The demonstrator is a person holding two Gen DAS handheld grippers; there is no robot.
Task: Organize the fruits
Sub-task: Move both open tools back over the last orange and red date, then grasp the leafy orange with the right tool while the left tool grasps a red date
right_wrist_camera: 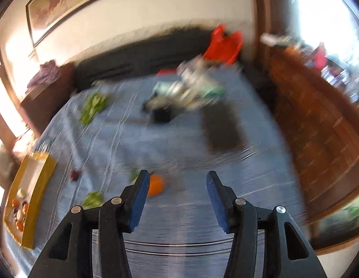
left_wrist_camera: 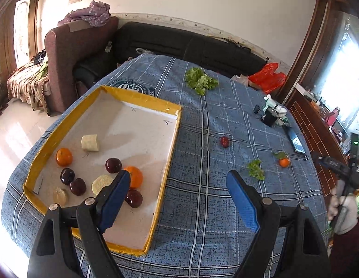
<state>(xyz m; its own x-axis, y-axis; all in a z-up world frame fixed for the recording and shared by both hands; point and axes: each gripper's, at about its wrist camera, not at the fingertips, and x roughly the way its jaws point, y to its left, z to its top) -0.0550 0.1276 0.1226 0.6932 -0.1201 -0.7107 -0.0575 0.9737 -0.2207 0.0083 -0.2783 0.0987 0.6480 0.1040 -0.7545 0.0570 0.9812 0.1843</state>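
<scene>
Sorting so far: we counted two oranges, four dark plums and some pale cut pieces already lying in the yellow-rimmed tray (left_wrist_camera: 172, 139) on the blue plaid tablecloth (left_wrist_camera: 202, 208).
Left gripper (left_wrist_camera: 178, 191): we held it above the tray's near right corner, fingers wide apart and empty.
Right gripper (right_wrist_camera: 178, 194): we had its fingers spread too, nothing between them; its view was smeared by blur, so fine detail escaped us.
Fruit left out: a small orange with a leaf (left_wrist_camera: 284, 161) sat on the cloth well right of the tray, and a little red fruit (left_wrist_camera: 224, 141) lay between it and the tray.
Closest target: in the right wrist view the orange (right_wrist_camera: 156, 185) showed just past the left fingertip, off-centre.
Handling: we judged the orange light, round and fairly firm, likely to roll on the cloth if nudged from one side.
Where to hold: we thought it best to centre it between the pads and close across its widest middle, gently enough not to bruise the skin.
Not fruit: lettuce scraps (left_wrist_camera: 255, 169) and a larger lettuce bunch (left_wrist_camera: 201, 81) lay nearby.
</scene>
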